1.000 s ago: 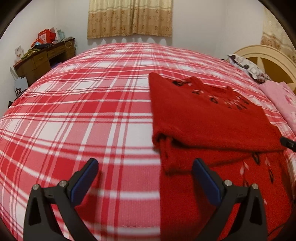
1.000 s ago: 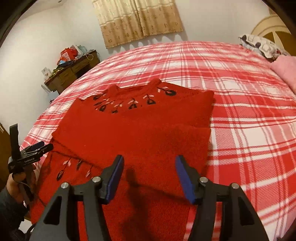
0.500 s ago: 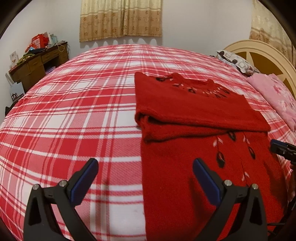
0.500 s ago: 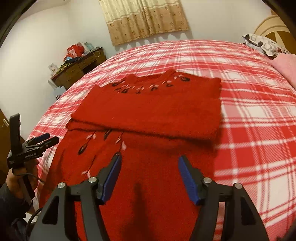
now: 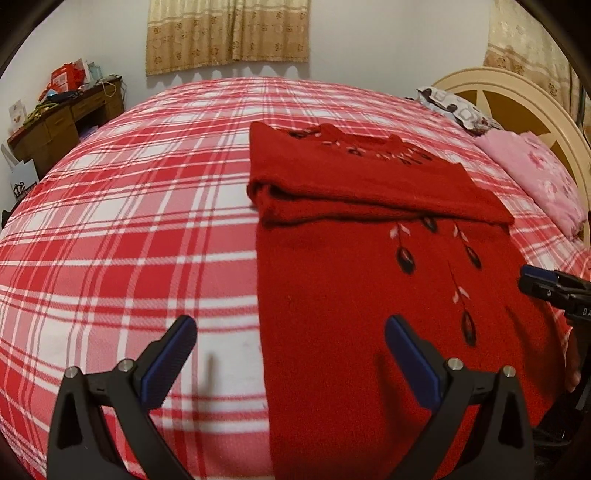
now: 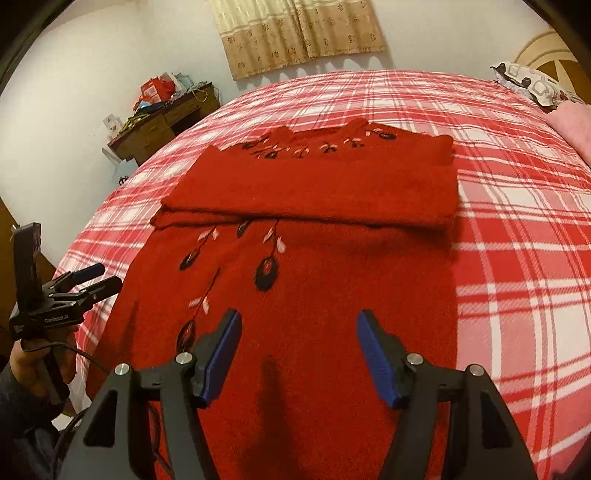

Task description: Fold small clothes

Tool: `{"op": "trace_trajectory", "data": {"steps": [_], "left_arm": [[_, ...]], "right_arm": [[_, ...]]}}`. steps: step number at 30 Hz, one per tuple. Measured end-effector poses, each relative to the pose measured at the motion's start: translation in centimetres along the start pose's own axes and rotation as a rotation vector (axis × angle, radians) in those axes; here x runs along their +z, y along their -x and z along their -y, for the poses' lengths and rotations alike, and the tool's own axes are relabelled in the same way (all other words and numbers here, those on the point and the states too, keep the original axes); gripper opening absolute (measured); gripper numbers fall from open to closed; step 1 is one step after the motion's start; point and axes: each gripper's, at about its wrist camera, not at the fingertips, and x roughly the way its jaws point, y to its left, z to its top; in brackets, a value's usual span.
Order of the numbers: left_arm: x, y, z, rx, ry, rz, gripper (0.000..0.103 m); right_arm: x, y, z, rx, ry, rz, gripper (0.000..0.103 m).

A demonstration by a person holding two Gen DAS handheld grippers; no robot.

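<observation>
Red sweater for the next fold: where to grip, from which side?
Probably grip the red sweater at its near hem corners, one hand-held gripper each, coming in from the near bed edge. The sleeves are already folded across the chest, so the flat lower body is the loose part left to lift.

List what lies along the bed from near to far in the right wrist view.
Right hand-held gripper → red sweater's embroidered lower part → its folded-over band → embroidered neckline → plaid bedspread → curtain.
</observation>
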Motion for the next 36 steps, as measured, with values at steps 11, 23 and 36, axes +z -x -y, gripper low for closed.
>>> {"op": "trace_trajectory", "data": {"steps": [11,23,36], "left_arm": [[-2.8,1.3,0.3,-0.031,0.014,-0.045,0.103],[-5.3,2.6,0.3,-0.064,0.039,-0.119,0.103],[-8.2,4.2,-0.6,-0.240,0.136,-0.216,0.072]], "right_arm": [[-3.0,1.1,-1.1,0.005,0.015,-0.033,0.066],[-5.4,3.1,-2.0,0.013,0.025,-0.050,0.066],[-7.5,3.3,-2.6,0.008,0.033,-0.075,0.067]]}}
